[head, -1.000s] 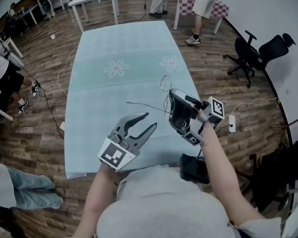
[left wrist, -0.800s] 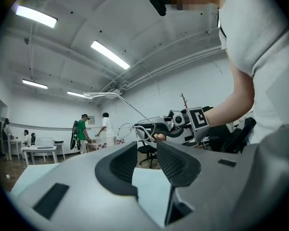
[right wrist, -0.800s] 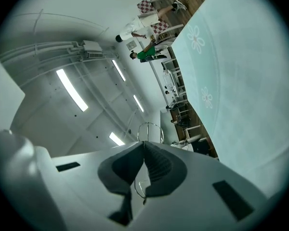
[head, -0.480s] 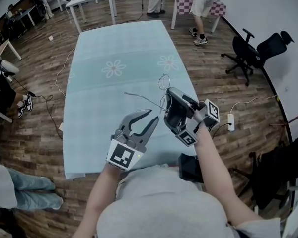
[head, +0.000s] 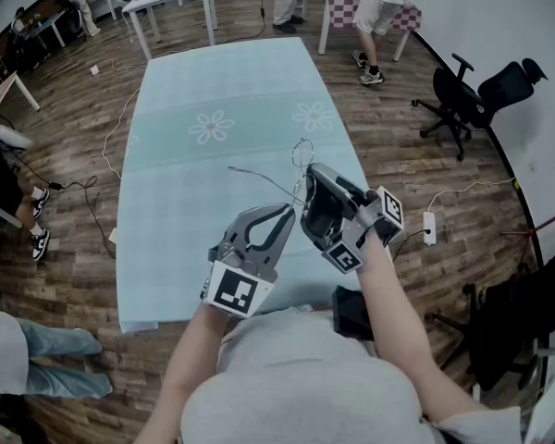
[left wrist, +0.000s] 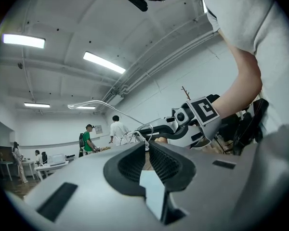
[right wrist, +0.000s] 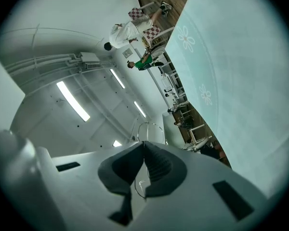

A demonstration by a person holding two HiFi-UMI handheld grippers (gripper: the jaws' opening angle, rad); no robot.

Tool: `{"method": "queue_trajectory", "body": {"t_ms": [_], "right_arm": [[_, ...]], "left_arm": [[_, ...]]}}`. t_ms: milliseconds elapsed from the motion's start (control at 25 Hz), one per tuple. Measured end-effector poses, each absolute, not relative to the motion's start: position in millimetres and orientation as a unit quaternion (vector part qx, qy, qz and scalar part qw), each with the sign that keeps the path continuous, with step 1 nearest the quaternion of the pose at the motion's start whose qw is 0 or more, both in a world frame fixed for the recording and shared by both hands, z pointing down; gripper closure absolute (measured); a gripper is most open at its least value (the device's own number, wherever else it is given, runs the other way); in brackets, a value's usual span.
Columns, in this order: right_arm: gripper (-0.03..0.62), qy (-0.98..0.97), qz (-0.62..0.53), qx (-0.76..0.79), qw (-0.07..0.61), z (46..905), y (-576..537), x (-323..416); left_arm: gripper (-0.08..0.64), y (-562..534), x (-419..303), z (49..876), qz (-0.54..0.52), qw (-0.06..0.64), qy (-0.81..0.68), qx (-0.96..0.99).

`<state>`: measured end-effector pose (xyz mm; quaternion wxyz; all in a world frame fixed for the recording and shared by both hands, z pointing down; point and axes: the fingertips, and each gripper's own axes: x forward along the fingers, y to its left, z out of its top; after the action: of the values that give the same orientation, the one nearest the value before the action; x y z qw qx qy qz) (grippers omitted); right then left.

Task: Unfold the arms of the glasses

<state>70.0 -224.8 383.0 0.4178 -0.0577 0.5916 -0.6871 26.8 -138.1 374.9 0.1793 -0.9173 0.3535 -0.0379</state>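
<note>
Both grippers are up in front of the person's chest, above the near edge of the bench (head: 213, 81), and the wire-rimmed glasses (head: 303, 155) hang in the air between them. The right gripper (head: 307, 200) is pressed tight on the frame: in its own view the ribbed pads meet on the thin wire, one lens rim loops just above the tips, and a short bit of wire shows below in the gap behind them. The left gripper (head: 282, 213) sits just to the left of it, tips almost touching the right one's tips, and its jaws have just been closing. In the left gripper view they stand nearly together, with the wire of the glasses right at their tips, pinched there as far as that view tells. One thin arm (head: 254, 178) of the glasses sticks out well clear of both grippers, running up and away to the left of the left gripper's tips. The marker cube (head: 388, 209) rides on the back of the right gripper, towards the person's wrist, and the left gripper's own marker cube (head: 233, 291) faces the head camera. Beyond both grippers stretches the pale teal cloth (head: 259, 91) with its daisy print (head: 215, 128), and far past the bench's end people (head: 381, 7) stand by other tables
</note>
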Motion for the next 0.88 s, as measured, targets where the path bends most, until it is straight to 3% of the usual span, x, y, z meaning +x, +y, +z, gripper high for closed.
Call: {"method": "queue_trajectory", "body": {"t_ms": [880], "right_arm": [[0.581,0.578,-0.704,-0.036,0.411,402,-227,74]], "left_arm": [[0.537,-148,-3,363,-0.013,0.183,0.379,-0.907]]}}
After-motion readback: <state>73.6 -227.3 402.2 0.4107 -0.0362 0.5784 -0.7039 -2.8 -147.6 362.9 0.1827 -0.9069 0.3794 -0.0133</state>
